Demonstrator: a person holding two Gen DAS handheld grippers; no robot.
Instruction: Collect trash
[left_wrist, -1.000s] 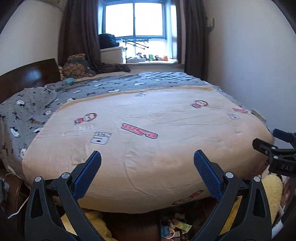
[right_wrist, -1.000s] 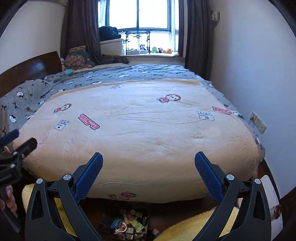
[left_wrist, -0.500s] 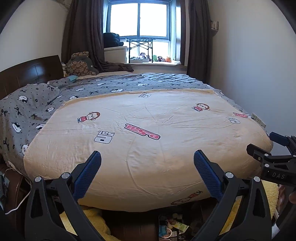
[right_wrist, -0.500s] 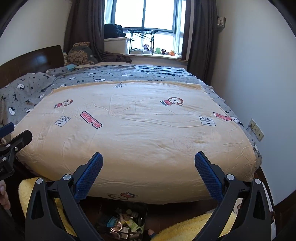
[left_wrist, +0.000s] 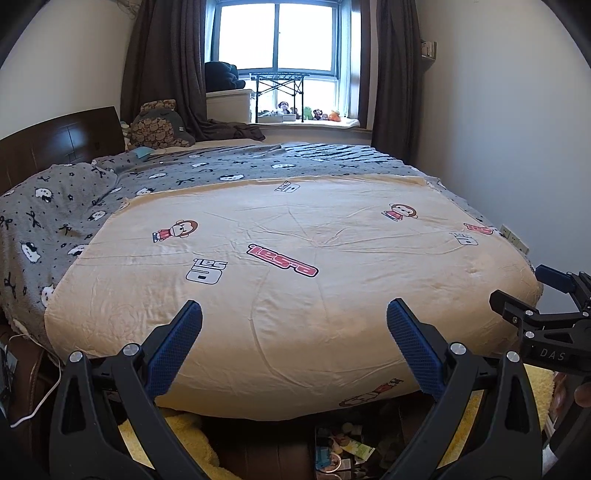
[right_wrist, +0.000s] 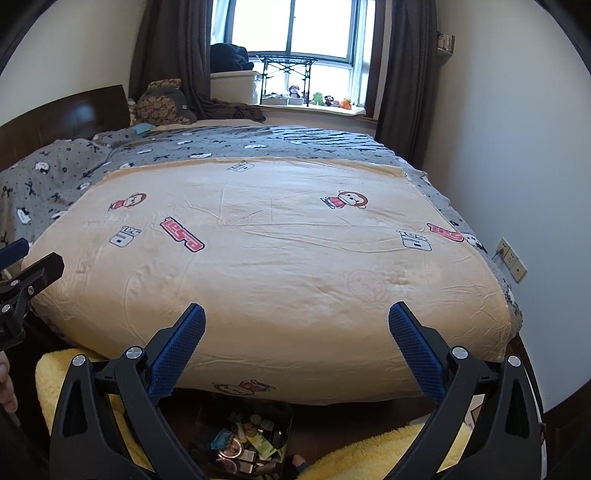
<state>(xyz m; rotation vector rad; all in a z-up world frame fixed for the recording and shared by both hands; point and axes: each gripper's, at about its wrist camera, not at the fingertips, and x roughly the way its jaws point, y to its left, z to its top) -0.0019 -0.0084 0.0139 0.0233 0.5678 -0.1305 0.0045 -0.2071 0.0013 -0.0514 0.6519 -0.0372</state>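
A dark bin (right_wrist: 242, 441) full of wrappers and small trash sits on the floor at the foot of the bed; it also shows in the left wrist view (left_wrist: 343, 452). My left gripper (left_wrist: 293, 330) is open and empty, held above the bed's near edge. My right gripper (right_wrist: 295, 332) is open and empty too, above the bin. Each gripper shows at the edge of the other's view: the right one (left_wrist: 532, 314), the left one (right_wrist: 22, 266).
A large bed with a beige cartoon-print blanket (left_wrist: 295, 266) and a grey blanket (left_wrist: 74, 214) fills the room. A yellow fluffy rug (right_wrist: 388, 454) lies on the floor. The wall with sockets (right_wrist: 511, 260) is on the right. The window sill (left_wrist: 306, 118) holds toys.
Both grippers have risen and pulled back a little, so more of the bed and window shows. Both jaws stay open.
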